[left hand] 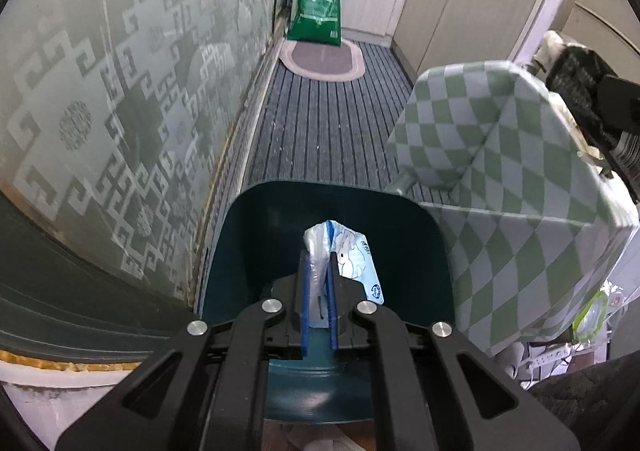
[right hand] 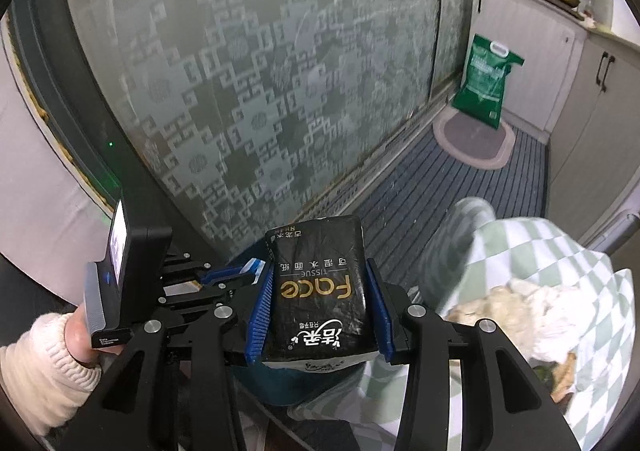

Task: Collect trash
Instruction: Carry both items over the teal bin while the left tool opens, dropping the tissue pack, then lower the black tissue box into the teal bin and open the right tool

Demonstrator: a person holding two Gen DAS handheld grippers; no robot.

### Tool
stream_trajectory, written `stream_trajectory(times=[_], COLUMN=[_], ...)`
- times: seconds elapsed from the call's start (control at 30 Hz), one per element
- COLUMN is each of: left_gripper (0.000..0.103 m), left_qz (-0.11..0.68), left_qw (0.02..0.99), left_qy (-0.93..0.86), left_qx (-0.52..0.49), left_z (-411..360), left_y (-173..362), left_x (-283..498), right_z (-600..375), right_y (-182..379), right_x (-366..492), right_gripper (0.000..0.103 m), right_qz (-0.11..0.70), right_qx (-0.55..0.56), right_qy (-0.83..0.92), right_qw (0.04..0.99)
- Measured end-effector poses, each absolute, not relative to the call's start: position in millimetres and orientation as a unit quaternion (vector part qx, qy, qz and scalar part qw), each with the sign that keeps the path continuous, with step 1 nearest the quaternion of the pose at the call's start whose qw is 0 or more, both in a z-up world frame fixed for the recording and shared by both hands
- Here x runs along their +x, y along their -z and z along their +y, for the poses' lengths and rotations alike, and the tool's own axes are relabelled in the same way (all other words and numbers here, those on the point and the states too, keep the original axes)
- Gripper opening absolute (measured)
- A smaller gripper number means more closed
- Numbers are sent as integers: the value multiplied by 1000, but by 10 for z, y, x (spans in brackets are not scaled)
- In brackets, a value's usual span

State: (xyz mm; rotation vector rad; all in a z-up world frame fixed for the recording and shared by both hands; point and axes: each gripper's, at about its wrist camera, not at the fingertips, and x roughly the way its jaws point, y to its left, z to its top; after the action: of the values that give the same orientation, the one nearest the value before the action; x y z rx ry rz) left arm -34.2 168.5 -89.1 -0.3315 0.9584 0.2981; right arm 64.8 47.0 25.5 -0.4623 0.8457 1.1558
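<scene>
left gripper (left hand: 318,263): blue pads pressed together on a crumpled white-and-pale-blue plastic wrapper (left hand: 348,255), pinched by one edge so most of it hangs free past the tips.
bin: dark teal plastic bin (left hand: 248,235), its opening right under the wrapper, beside the near corner of the green-and-white checked tablecloth (left hand: 500,155); probably set there to catch the drop.
right gripper (right hand: 318,303): blue pads clamped on the two long sides of a black plastic facial-tissue pack with gold lettering (right hand: 320,291), a broad grip suited to a soft pack.
tissue pack, look: creased, slack, apparently near empty.
tissue pack, place: just right of the left gripper.
step judged: both pieces ready for release into the bin.
</scene>
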Motion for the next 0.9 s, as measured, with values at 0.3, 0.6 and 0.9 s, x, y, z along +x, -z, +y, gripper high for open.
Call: stream_trajectory(times=[0.3,0.6,0.9], left_gripper=[8,11,22], left_qz=[504,538,513], left_qw=[839,817,833], left_qy=[-135,-138,-152], left_qx=[-155,-153,-142], left_z=[1710,1733,1755], left_y=[1187,1387,1262], left_x=[-304,-276,-290], right_z=[665,825,873], right_y=[45,357,497], right_x=[634,542,531], right_gripper=[44,44,44], right_qz=[426,461,476], right_qx=[-230,-264,-272], right_qy=[-514,-506,-504], right_qw=[708,679,667])
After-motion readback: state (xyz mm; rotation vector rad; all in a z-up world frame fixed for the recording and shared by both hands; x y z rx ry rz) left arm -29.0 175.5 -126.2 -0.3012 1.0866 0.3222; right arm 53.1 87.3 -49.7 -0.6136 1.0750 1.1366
